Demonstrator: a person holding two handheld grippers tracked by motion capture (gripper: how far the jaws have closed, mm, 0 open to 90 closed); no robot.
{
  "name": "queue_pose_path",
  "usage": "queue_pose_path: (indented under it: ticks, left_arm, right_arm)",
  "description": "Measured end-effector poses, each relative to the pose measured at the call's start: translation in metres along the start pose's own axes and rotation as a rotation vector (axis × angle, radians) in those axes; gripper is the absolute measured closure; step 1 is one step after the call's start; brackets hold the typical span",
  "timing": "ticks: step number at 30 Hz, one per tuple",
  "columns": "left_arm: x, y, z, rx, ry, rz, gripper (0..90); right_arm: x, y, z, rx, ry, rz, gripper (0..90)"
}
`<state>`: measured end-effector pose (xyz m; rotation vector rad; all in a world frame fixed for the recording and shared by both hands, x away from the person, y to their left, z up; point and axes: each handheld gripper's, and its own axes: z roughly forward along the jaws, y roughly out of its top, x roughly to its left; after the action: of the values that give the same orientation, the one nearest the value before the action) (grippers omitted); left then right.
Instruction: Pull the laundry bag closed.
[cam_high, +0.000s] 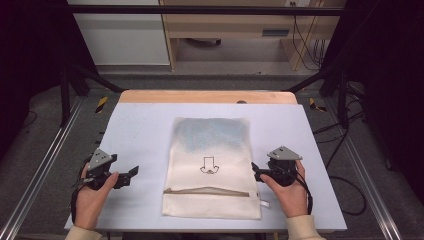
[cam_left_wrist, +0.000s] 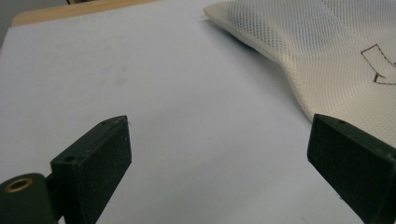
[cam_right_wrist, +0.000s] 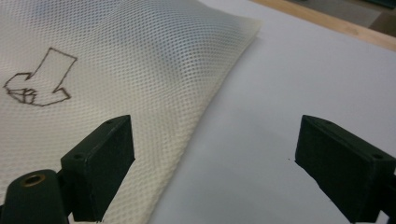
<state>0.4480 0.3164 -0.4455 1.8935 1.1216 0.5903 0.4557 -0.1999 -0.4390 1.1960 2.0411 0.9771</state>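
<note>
A cream mesh laundry bag (cam_high: 211, 165) lies flat in the middle of the pale table, zipper (cam_high: 206, 192) near the front edge and a small drawn arrow mark (cam_high: 209, 166) on its face. Something bluish shows through its far half. My left gripper (cam_high: 131, 173) rests at the bag's left, jaws open over bare table (cam_left_wrist: 205, 135), with the bag's edge (cam_left_wrist: 327, 60) at the upper right. My right gripper (cam_high: 256, 171) sits at the bag's right edge, jaws open, one jaw over the mesh (cam_right_wrist: 116, 84), nothing pinched.
The table (cam_high: 140, 130) has a wooden strip (cam_high: 207, 96) along its far edge. Black frame posts (cam_high: 65, 95) stand at both sides, with cables (cam_high: 345, 185) on the floor at the right. A cabinet and desk legs stand beyond.
</note>
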Motion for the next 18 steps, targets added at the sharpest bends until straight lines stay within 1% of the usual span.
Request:
queue_pose_path:
  ticks: [1,2,3,4,5,6,7,10,12,13,14,15,16,17,18]
  left_arm:
    - [0.001,-0.001,0.0,0.008,0.002,-0.004,6.7]
    - [0.001,-0.002,0.0,0.013,0.004,0.001,6.7]
    - [0.001,-0.002,0.0,0.013,0.004,0.001,6.7]
    - [0.0,-0.004,-0.001,0.021,0.0,0.016,6.7]
    - [-0.001,-0.006,-0.002,0.026,0.005,0.029,6.7]
    - [-0.003,-0.009,-0.004,0.05,0.003,0.056,6.7]
    - [-0.004,-0.011,-0.006,0.068,0.003,0.072,6.7]
    - [-0.006,-0.017,-0.009,0.102,0.005,0.101,6.7]
    - [-0.007,-0.02,-0.009,0.118,0.026,0.124,6.7]
    - [-0.006,-0.021,-0.009,0.128,0.023,0.132,6.7]
    - [-0.006,-0.022,-0.007,0.135,0.014,0.126,6.8]
    - [-0.006,-0.022,-0.007,0.135,0.014,0.126,7.0]
    - [-0.006,-0.02,-0.005,0.143,0.013,0.13,7.3]
    - [-0.006,-0.019,-0.006,0.132,0.03,0.136,7.5]
    - [-0.006,-0.019,-0.006,0.132,0.03,0.136,7.4]
  right_arm:
    - [0.002,0.002,0.0,0.012,0.012,-0.012,12.4]
    - [0.005,0.003,0.0,0.026,0.026,-0.025,13.4]
    - [0.005,0.003,0.0,0.026,0.026,-0.025,13.4]
    - [0.014,0.008,0.0,0.054,0.059,-0.053,16.5]
    - [0.018,0.01,0.0,0.069,0.078,-0.069,16.7]
    - [0.021,0.011,0.0,0.082,0.09,-0.077,16.9]
    - [0.025,0.012,0.0,0.098,0.105,-0.092,17.5]
    - [0.04,0.015,0.005,0.16,0.156,-0.137,19.7]
    - [0.05,0.016,0.008,0.202,0.191,-0.173,21.0]
    - [0.055,0.017,0.009,0.21,0.207,-0.19,21.9]
    - [0.061,0.018,0.01,0.214,0.215,-0.208,22.4]
    - [0.061,0.018,0.01,0.214,0.215,-0.208,22.4]
    - [0.073,0.02,0.009,0.226,0.245,-0.232,23.6]
    - [0.077,0.021,0.009,0.228,0.255,-0.243,24.8]
    - [0.077,0.021,0.009,0.228,0.255,-0.243,24.8]
